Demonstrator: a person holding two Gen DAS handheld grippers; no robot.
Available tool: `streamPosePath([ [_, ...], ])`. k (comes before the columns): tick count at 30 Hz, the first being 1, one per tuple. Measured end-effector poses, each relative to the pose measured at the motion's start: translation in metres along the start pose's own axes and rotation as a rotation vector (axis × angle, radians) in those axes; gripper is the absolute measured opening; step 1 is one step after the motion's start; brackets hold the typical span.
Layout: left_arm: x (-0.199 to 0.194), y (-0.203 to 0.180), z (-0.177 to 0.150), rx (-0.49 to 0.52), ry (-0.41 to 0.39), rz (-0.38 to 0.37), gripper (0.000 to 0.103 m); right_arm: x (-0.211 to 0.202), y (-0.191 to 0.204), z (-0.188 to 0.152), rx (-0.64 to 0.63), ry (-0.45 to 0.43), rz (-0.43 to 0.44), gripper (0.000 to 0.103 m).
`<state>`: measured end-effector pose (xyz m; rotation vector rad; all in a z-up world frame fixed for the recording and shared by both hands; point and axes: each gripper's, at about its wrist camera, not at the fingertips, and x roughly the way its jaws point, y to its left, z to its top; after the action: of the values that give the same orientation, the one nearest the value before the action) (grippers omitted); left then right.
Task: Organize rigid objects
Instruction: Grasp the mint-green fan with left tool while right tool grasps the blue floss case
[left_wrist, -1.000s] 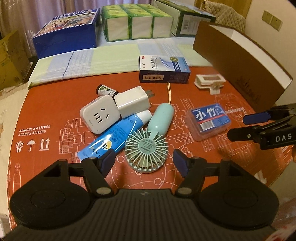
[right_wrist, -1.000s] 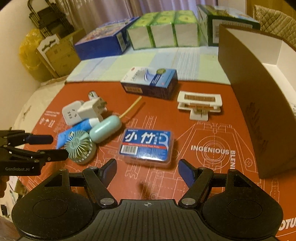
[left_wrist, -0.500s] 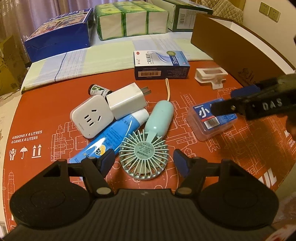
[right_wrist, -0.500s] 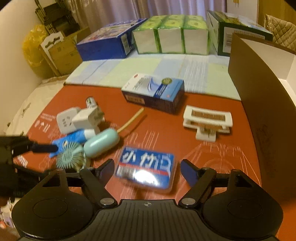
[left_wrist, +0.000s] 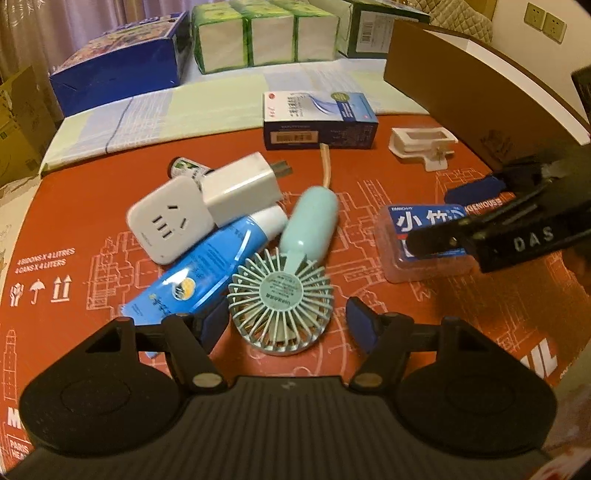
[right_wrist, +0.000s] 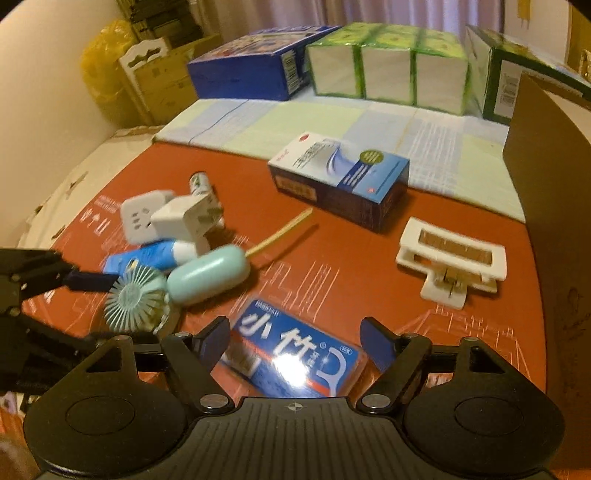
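Mint-green handheld fan (left_wrist: 282, 299) sits between our left gripper (left_wrist: 284, 319)'s open fingers; our right gripper (right_wrist: 295, 338), fingers open, straddles the floss-pick box (right_wrist: 295, 360) for pickup.

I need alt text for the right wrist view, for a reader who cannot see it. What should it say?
The right gripper hangs open over a clear plastic case with a blue label on an orange mat. At left, the left gripper straddles a mint handheld fan; behind lie a white clip and a blue carton.
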<state>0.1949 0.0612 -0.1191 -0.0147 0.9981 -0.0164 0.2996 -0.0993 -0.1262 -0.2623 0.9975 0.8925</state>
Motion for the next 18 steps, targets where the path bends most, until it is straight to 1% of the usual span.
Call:
streamPosePath([
  [4,-0.001,-0.013,-0.004,0.01,0.012,-0.027,0.065,-0.009,-0.004,-0.015,0.039,0.029,0.017,0.075],
  [6,-0.001,-0.021,-0.005,0.021,0.021,-0.041,0.065,-0.013,-0.004,-0.023,0.039,0.042,0.018,0.075],
  [8,0.001,-0.025,-0.006,0.03,0.026,-0.03,0.065,-0.018,-0.004,-0.03,0.028,0.049,0.015,0.075],
  [10,0.002,-0.025,-0.005,0.022,0.026,-0.008,0.065,-0.022,-0.004,-0.031,0.012,0.038,-0.003,0.075],
  [14,0.001,-0.021,-0.001,-0.002,0.013,0.015,0.066,-0.026,0.001,-0.025,-0.074,0.005,-0.028,0.075],
  [18,0.008,-0.026,0.002,0.029,0.013,0.031,0.066,-0.015,0.014,-0.022,-0.213,0.019,-0.045,0.075],
])
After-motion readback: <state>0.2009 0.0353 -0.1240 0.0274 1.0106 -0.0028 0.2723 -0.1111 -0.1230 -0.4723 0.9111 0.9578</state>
